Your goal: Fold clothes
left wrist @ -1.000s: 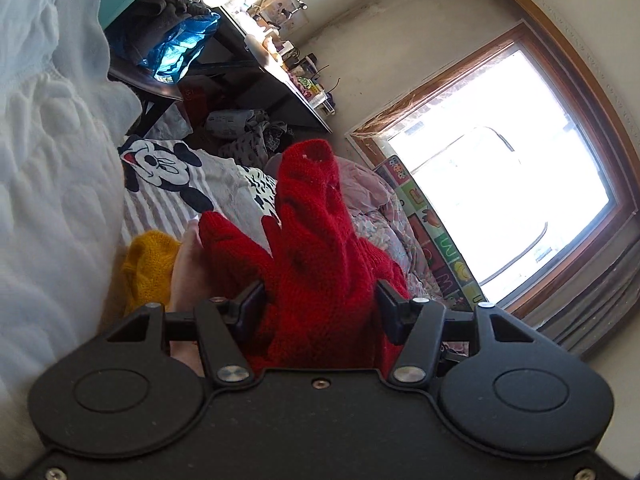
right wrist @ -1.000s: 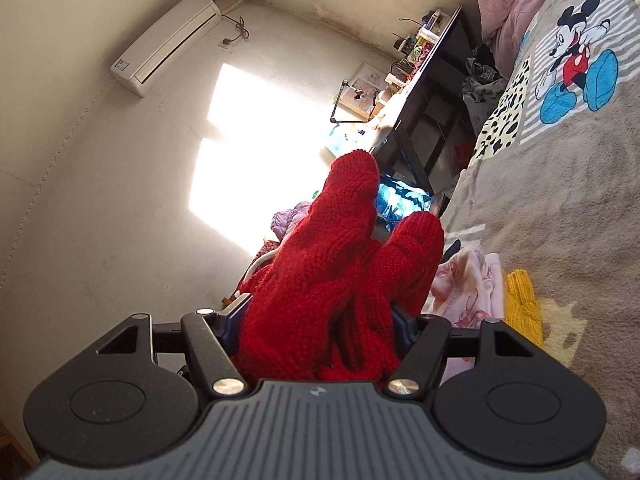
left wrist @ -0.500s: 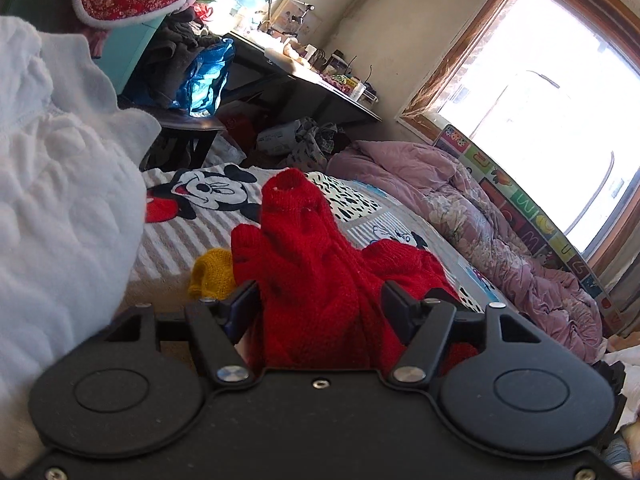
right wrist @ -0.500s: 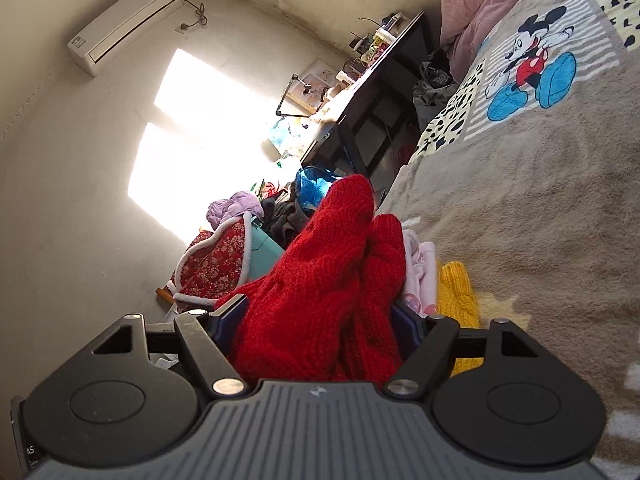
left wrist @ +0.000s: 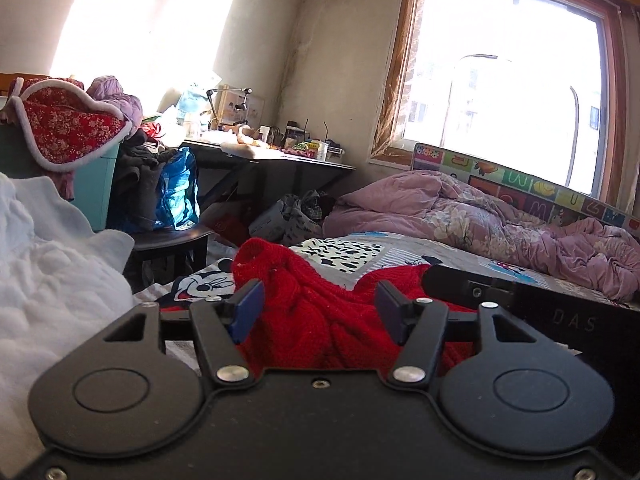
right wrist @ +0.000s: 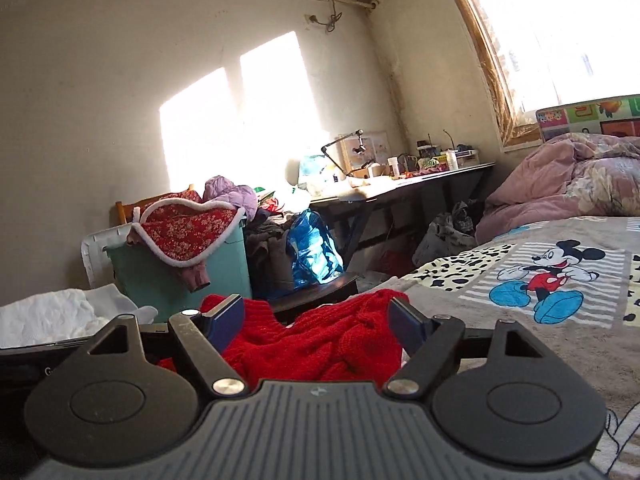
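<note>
A red knit sweater (left wrist: 280,268) lies bunched low over the bed's grey cartoon-print blanket (left wrist: 200,284). My left gripper (left wrist: 320,304) has the sweater between its blue pads; its jaws are closing and both pads touch the knit. In the right wrist view the same sweater (right wrist: 320,344) sags between the pads of my right gripper (right wrist: 316,316). Those jaws are opening, and the left pad stands clear of the knit. The two grippers sit close side by side, each on one part of the sweater.
White padded cloth (left wrist: 48,280) fills the left. A pink quilt (left wrist: 480,216) is heaped at the bed's far side under the window. Beyond the blanket (right wrist: 552,272) stand a cluttered desk (right wrist: 400,188), a chair with a blue bag (right wrist: 312,256) and a teal bin (right wrist: 168,272).
Both grippers have rolled to level. The sweater, held upright between the jaws before, now slumps low onto the bed. The right jaws stand wider apart.
</note>
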A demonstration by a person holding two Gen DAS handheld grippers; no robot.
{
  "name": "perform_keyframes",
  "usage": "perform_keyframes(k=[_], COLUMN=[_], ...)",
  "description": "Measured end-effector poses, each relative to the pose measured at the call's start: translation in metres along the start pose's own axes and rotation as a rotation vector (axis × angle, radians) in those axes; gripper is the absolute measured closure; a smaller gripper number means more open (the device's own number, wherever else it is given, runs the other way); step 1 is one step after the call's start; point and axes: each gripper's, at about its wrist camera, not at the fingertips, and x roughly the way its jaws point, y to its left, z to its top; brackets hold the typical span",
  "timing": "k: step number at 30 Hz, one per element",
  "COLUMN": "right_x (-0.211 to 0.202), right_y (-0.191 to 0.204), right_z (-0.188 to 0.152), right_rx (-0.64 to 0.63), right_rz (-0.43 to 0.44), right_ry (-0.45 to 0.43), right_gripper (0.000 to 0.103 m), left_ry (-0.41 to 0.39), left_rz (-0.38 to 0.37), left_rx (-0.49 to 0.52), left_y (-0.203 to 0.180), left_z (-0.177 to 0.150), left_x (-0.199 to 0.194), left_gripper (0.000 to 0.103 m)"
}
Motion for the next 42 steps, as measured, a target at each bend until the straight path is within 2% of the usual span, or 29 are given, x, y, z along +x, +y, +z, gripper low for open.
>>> perform_keyframes(k=[3,7,10,14,16,19,24,29,33,42], right_x=[0.017,0.026,0.018,-0.004,-0.016,-0.037,-0.061,-0.079,-0.097,-0.135], right_y=[-0.007,-0.014,-0.016,-0.019,-0.018,-0.015,-0.001,0.019,0.032,0.058], right_z=[-0.006,-0.014,-0.009,0.001,0.005,0.007,0.009,0.011,0.012,0.015], right_rx=[0.043,0.111,0.175,0.255,0.279,0.314,0.322,0.304,0.287,0.234], right_rz=[0.001,0.005,-0.007,-0.062,-0.105,-0.161,-0.244,-0.327,-0.361,-0.414], right_ry=[0.087,0.133,0.117,0.107,0.111,0.110,0.142,0.210,0.243,0.286], right_gripper=[0.025,0.025,0.026,0.021,0.018,0.007,0.000,0.000,0.000,0.000], left_ry=[0.054,0.071,0.063,0.048,0.040,0.027,0.024,0.084,0.118,0.124], left_rz=[0.030,0.037,0.024,0.007,0.002,-0.006,0.001,0.022,0.045,0.103], left_rx=[0.003,0.009,-0.016,-0.069,-0.070,-0.070,-0.040,-0.016,0.026,0.117], left_y=[0.006,0.004,0.004,0.006,0.003,-0.001,-0.013,-0.026,-0.038,-0.053], left_z=[-0.010,-0.011,-0.007,0.000,0.003,0.008,0.018,0.021,0.019,0.036], left_x=[0.014,0.016,0.011,-0.001,-0.008,-0.019,-0.041,-0.056,-0.071,-0.114], left_gripper=[0.043,0.043,0.040,0.027,0.023,0.018,0.000,0.000,0.000,0.000])
